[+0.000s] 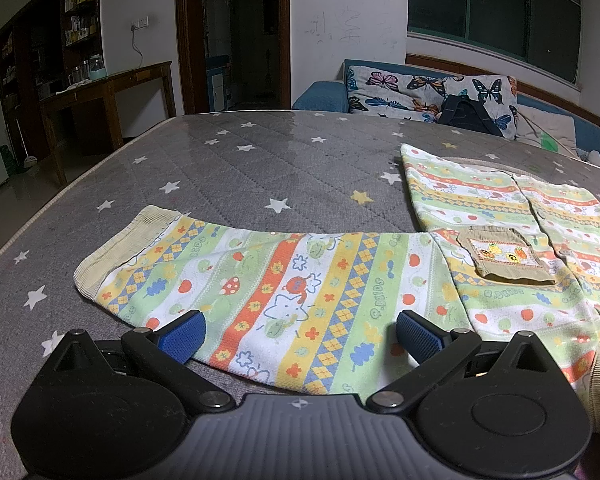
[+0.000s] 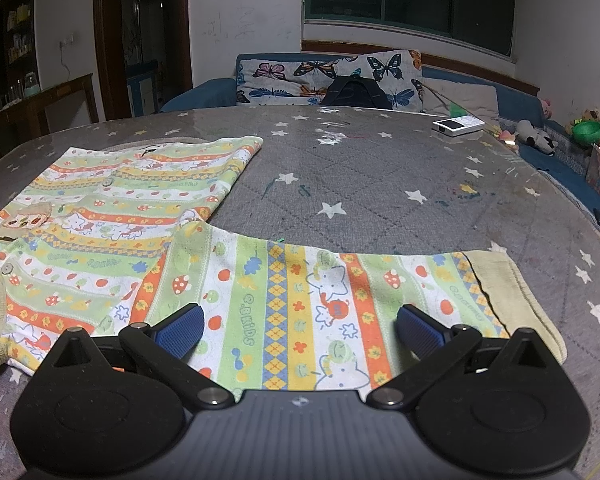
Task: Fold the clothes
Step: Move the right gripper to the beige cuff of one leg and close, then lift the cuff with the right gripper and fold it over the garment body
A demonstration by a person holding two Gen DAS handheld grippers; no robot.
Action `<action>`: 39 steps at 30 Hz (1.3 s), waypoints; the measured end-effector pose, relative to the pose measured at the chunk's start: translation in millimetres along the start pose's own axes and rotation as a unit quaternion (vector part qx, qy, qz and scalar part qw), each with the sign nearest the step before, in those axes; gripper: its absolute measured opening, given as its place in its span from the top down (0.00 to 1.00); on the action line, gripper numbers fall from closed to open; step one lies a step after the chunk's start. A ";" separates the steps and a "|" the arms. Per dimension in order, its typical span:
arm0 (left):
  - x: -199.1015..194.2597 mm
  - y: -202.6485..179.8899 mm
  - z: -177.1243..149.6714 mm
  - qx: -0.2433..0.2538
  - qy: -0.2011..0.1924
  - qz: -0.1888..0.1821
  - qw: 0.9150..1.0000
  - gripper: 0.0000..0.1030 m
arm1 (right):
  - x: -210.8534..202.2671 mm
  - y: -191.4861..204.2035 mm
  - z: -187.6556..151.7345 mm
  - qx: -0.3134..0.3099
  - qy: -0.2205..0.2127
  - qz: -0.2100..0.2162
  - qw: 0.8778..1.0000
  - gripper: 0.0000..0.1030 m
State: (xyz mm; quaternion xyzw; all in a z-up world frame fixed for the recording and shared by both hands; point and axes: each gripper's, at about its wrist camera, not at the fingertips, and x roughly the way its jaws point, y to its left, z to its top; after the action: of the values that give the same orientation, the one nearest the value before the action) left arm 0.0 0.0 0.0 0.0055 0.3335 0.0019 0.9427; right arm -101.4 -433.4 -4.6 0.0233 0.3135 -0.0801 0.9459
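Note:
A child's striped, cartoon-print cardigan lies flat and spread on the grey star-pattern table. Its left sleeve (image 1: 284,300) stretches toward a beige ribbed cuff (image 1: 116,248); the body with a beige chest pocket (image 1: 504,258) lies to the right. My left gripper (image 1: 300,334) is open, hovering over that sleeve's near edge. In the right wrist view the right sleeve (image 2: 320,304) runs to its beige cuff (image 2: 512,292), with the body (image 2: 120,208) to the left. My right gripper (image 2: 300,332) is open above this sleeve, holding nothing.
The grey quilted table cover (image 1: 260,160) extends far behind the garment. A white box (image 2: 458,125) sits at the table's far right. A blue sofa with a butterfly cushion (image 2: 324,76), a dark bag and toys (image 2: 536,136) lies beyond.

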 end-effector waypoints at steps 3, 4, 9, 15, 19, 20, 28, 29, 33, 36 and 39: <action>0.0 0.0 0.0 0.000 0.000 0.000 1.000 0.00 | -5.3 -5.5 -0.7 0.010 -0.005 -0.003 1.000 0.08; 0.0 0.0 0.0 0.000 0.000 0.000 1.000 0.00 | -7.0 -7.3 -0.9 0.014 -0.007 -0.004 1.000 0.11; -0.1 0.0 0.1 0.000 0.000 0.000 1.000 0.00 | -16.2 -19.8 -1.7 0.031 -0.016 -0.017 0.999 0.15; 0.0 0.0 0.0 0.000 0.000 0.000 1.000 0.00 | -23.9 -53.6 0.6 0.065 -0.020 -0.072 0.995 0.18; 0.0 0.0 -0.1 0.000 0.000 0.000 1.000 0.00 | -22.2 -73.8 -1.3 0.097 -0.014 -0.100 0.990 0.21; 0.1 0.1 -0.1 0.000 0.000 0.000 1.000 0.00 | -21.7 -77.3 -2.2 0.102 -0.013 -0.106 0.989 0.21; -0.1 -0.1 0.0 0.000 0.000 0.000 1.000 0.00 | -21.0 -86.2 -9.8 0.110 0.001 -0.111 0.988 0.30; -0.1 -0.1 0.0 0.000 0.000 0.000 1.000 0.00 | -21.6 -87.0 -9.5 0.112 0.001 -0.110 0.988 0.38; -0.1 -0.1 0.1 0.000 0.000 0.000 1.000 0.00 | -24.0 -88.6 -6.3 0.115 0.005 -0.100 0.988 0.66; -0.1 -0.1 0.1 0.000 0.000 0.000 1.000 0.00 | -25.5 -91.3 -3.8 0.128 0.013 -0.083 0.988 0.88; -0.1 -0.1 0.1 0.000 0.000 0.000 1.000 0.00 | -32.9 -93.4 -1.0 0.170 0.010 -0.043 0.985 0.91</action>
State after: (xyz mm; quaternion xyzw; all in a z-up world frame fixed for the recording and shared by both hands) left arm 0.0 -0.1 0.1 0.0058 0.3337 0.0020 0.9427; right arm -143.6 -520.9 14.8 0.1707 0.3054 -0.1721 0.9209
